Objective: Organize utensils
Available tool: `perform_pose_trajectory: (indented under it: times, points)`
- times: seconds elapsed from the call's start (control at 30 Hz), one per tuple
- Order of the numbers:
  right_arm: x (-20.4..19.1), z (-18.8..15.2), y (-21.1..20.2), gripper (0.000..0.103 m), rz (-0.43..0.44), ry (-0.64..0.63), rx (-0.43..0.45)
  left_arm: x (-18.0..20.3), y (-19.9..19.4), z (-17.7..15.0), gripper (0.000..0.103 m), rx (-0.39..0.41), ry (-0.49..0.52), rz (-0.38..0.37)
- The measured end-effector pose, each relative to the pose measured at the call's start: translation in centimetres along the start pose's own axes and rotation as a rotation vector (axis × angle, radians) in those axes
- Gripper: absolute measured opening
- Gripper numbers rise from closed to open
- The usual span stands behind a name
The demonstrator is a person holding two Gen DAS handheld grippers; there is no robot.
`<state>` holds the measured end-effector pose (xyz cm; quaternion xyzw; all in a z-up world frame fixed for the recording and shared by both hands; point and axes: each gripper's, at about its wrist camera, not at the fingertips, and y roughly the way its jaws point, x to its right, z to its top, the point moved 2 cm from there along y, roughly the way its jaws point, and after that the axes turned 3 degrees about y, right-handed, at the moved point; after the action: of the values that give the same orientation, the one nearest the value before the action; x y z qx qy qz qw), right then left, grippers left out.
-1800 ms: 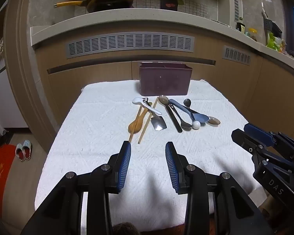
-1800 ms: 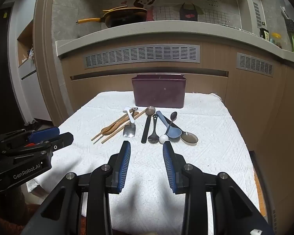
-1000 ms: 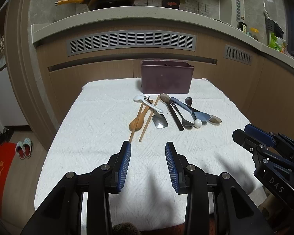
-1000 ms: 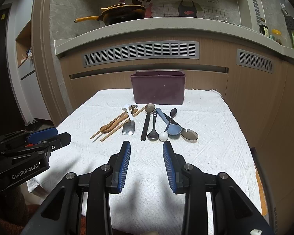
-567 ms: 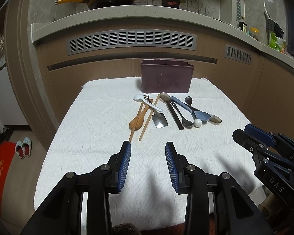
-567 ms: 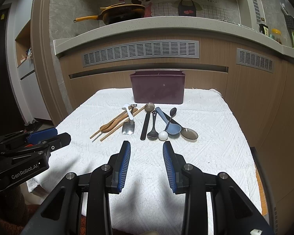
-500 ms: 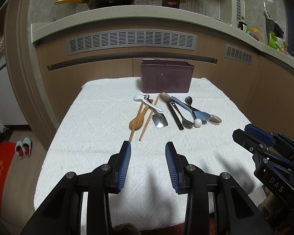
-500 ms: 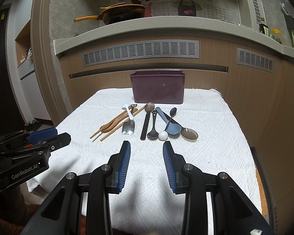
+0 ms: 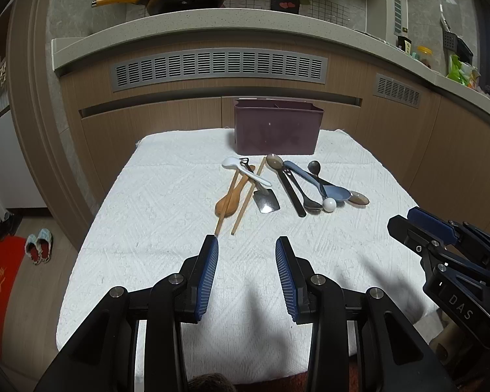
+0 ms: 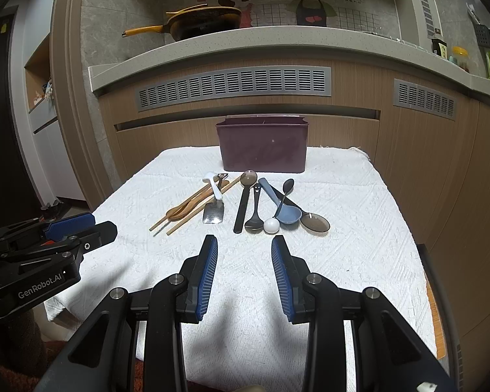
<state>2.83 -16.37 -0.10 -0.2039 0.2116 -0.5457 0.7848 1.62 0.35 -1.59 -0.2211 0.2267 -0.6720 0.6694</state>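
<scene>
Several utensils lie in a loose row on the white cloth (image 9: 166, 215): a wooden spoon (image 9: 232, 196) and chopsticks (image 9: 246, 196), a white spoon (image 9: 245, 170), a small metal spatula (image 9: 266, 201), a black spoon (image 9: 305, 192), a blue spoon (image 9: 323, 184), a brown spoon (image 9: 357, 198) and a white ball (image 9: 329, 204). A dark purple bin (image 9: 277, 130) stands behind them. My left gripper (image 9: 246, 245) is open and empty, short of the utensils. My right gripper (image 10: 244, 243) is open and empty, just short of the white ball (image 10: 271, 225) and black spoon (image 10: 254, 215).
The cloth-covered table (image 10: 359, 245) stands against wooden cabinets under a stone counter (image 10: 277, 40) with a yellow-handled pan (image 10: 196, 21). The right gripper shows at the right edge of the left wrist view (image 9: 441, 245); the left gripper shows at the left of the right wrist view (image 10: 65, 232). Slippers (image 9: 39, 245) lie on the floor.
Both views have drifted slightly over the first second, then held still. Both grippers stay open and empty; the utensils have not moved.
</scene>
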Motion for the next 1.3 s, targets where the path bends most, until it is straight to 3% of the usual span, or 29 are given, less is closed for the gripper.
perform_pose_trajectory:
  times: [1.3]
  points:
    - [0.54, -0.22, 0.37, 0.032, 0.001, 0.011, -0.016, 0.14, 0.89, -0.18, 0.038, -0.026, 0.006, -0.014]
